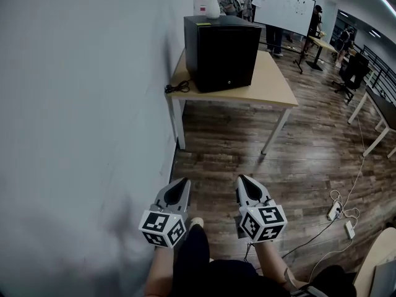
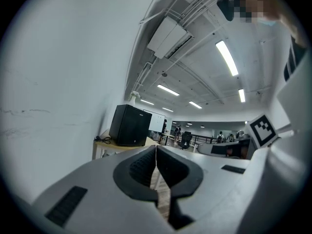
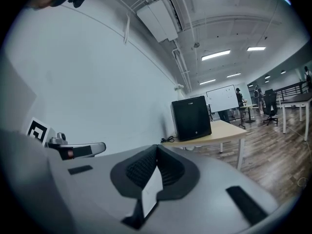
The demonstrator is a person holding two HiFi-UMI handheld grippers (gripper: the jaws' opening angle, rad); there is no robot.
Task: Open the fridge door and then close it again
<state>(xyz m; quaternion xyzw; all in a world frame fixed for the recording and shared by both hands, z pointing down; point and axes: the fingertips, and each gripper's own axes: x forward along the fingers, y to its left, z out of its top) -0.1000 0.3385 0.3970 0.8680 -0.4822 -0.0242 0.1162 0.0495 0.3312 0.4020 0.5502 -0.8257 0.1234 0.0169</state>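
Office room, wood-plank floor [image 1: 309,159], white wall [image 1: 74,116] close by left gripper's [image 1: 183,181] outer side. Well ahead of both jaw pairs: wooden table [image 1: 272,86] bearing black mini fridge [image 1: 221,53]. Fridge upright, boxy, a little taller than wide, door shut and facing back toward jaws; inside hidden. White vase [image 1: 213,6] on fridge top, contents too small to tell. Cable coil [image 1: 177,88] on table corner, beside fridge. Left gripper jaws pressed together, empty. Right gripper [image 1: 241,179] jaws likewise together, empty.
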